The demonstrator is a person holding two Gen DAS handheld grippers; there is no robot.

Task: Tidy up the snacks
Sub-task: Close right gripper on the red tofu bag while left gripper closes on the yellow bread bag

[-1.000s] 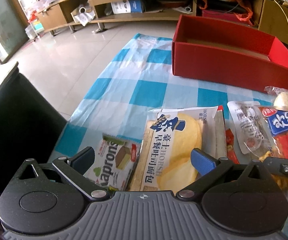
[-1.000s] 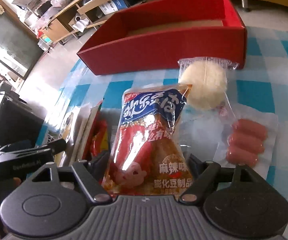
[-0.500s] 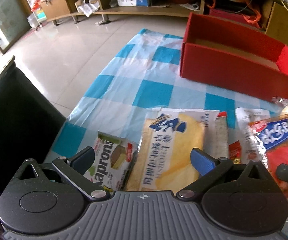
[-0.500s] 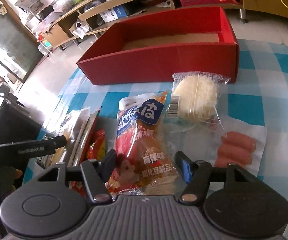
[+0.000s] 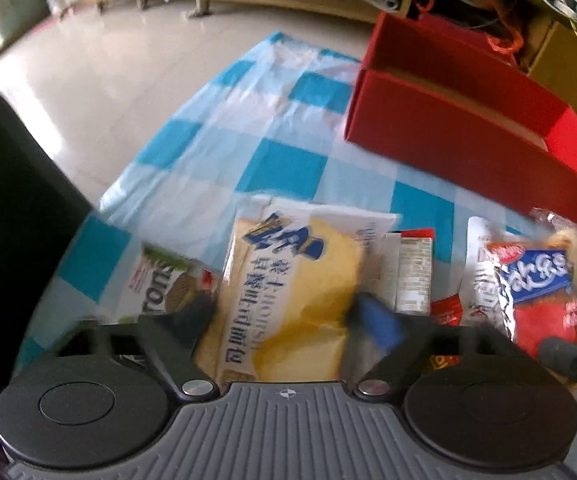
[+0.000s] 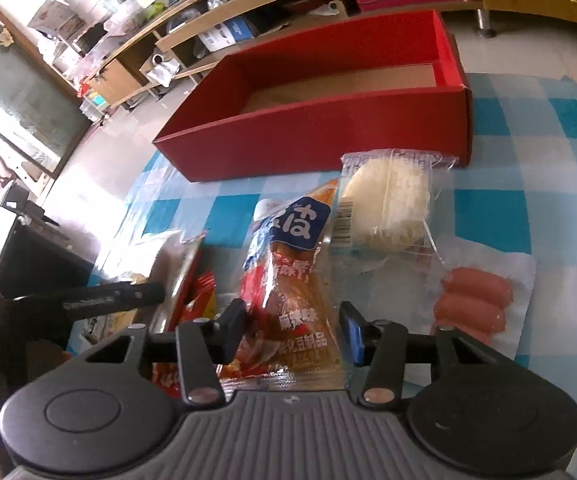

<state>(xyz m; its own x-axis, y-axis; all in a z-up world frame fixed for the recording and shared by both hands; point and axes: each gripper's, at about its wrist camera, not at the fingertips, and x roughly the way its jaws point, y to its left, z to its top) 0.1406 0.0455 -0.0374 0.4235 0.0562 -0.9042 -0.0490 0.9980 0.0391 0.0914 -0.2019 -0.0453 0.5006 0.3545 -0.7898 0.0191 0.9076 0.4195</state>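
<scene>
- Right wrist view shows the biggest thing of the task, the red box (image 6: 328, 128); it stands open and looks empty at the far side of the worktop (image 6: 528, 216), so I judge that the sorting is at its beginning.
- Step in hand, as I judge it: both tongs take one packet each, to carry them to the red box.
- Left tongs (image 5: 288, 316) have just been closing around the yellow bread packet (image 5: 288, 276). The packet is between the two fingers, but the picture is blurred and I cannot tell if the pads already press on it.
- Right tongs (image 6: 294, 330) have also just been closing, and they are clenched on the lower part of the red and blue snack bag (image 6: 288, 272), whose foil is wrinkled between the pads.
- Next move, I think: finish the squeeze on the left, then lift both packets over the near wall of the box and let them go inside.
- Other snacks wait on the worktop: a round white cake in clear wrap (image 6: 388, 204) just beside the snack bag, a sausage pack (image 6: 474, 300) to its right, and a wafer packet (image 5: 160, 284) touching the bread.
- Worktop wears a cloth of blue and white squares.
- Room behind has a pale tiled floor (image 5: 108, 68) and low wooden shelves (image 6: 160, 48) with clutter.
</scene>
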